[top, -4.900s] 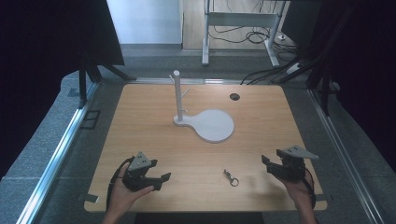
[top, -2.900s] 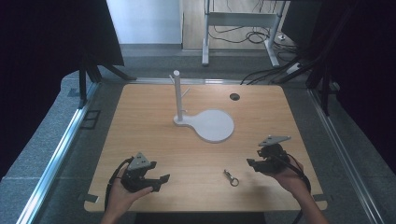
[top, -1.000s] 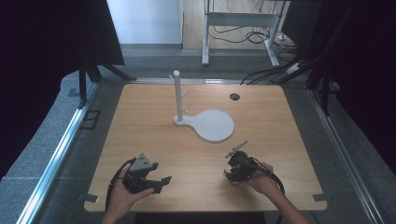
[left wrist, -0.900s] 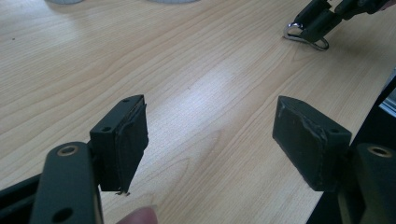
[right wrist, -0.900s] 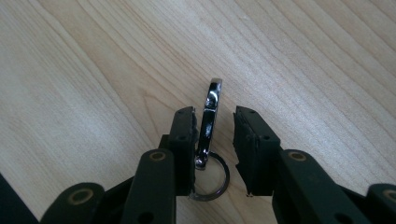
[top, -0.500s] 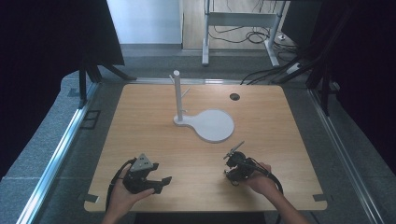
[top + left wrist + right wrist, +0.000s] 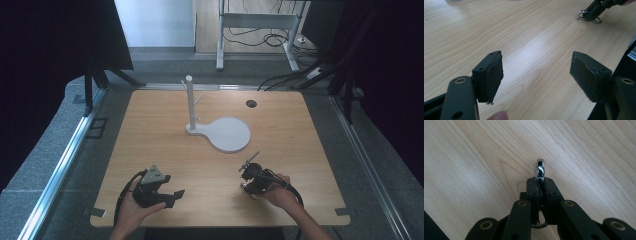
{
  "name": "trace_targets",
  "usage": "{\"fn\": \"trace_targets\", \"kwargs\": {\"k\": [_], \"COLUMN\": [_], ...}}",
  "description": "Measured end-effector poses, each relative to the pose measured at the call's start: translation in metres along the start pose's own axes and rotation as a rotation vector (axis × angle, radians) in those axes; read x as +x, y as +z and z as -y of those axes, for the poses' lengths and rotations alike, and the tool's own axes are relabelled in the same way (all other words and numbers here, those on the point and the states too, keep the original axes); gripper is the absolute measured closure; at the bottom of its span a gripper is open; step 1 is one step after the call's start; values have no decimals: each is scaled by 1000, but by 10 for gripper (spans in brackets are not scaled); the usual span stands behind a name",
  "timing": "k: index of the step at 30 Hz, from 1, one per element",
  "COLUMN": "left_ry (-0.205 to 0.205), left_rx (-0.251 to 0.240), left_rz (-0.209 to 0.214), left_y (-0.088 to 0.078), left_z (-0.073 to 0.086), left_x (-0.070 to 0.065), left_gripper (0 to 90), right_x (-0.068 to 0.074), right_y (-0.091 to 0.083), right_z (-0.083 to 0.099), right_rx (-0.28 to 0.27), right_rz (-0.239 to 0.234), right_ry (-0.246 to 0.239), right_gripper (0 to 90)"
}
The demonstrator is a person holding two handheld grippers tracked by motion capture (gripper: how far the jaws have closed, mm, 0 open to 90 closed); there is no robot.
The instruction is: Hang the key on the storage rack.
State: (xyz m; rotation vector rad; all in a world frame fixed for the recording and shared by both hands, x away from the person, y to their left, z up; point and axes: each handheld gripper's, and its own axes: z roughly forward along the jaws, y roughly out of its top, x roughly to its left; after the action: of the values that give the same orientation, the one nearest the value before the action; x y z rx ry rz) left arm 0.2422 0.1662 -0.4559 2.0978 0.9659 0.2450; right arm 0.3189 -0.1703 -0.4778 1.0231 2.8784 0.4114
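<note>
wood-grain table top [image 7: 150, 125] carries a white stand [image 7: 220, 131] — a flat round base with an upright post rising from its far-left edge — and everything else is placed against that stand.

right gripper [image 7: 248, 181], held in the person's right hand [image 7: 277, 192], sits on the near side of the stand, a little to its right and well apart from the base, tipped down toward the wood. in the right gripper view its two black jaws are pressed together on a small shiny metal clasp [image 7: 540, 169]; the rounded chrome end pokes out past the jaw tips and a thin ring [image 7: 539, 225] hangs below them. whether the clasp touches the table or hangs just over it, i cannot tell.

left gripper [image 7: 167, 194] lies nearer the person than the stand and off to its left, low over the table in the left hand [image 7: 132, 212], well apart from the other gripper. in the left gripper view its jaws stand wide apart with bare wood between them — nothing held. far off in that same view the right gripper shows with the metal clasp at its tip.

a small dark round hole [image 7: 251, 103] sits in the table beyond the stand, to its right.
</note>
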Motion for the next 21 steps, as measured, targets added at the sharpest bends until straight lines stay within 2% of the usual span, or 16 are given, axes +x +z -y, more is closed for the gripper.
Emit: {"fn": "trace_targets", "kwargs": {"k": [12,14,15,21], "left_ry": [-3,-3,-4,-6], "left_rx": [-2,1,2,3], "left_rz": [1,1,1,-1], "left_y": [1,0,0,1], "left_z": [0,0,0,1], "left_x": [0,0,0,0], "left_gripper": [270,270,270,270], "right_x": [-4,-5,-7,-13], "right_y": [-19,-24,-30,-45], "right_z": [-5,-6,-7,-10], "right_rx": [-41,-57,-89,-136], "right_rz": [24,33,38,52], "right_ry": [4,6,15,23], "right_gripper": [843,843,843,843]}}
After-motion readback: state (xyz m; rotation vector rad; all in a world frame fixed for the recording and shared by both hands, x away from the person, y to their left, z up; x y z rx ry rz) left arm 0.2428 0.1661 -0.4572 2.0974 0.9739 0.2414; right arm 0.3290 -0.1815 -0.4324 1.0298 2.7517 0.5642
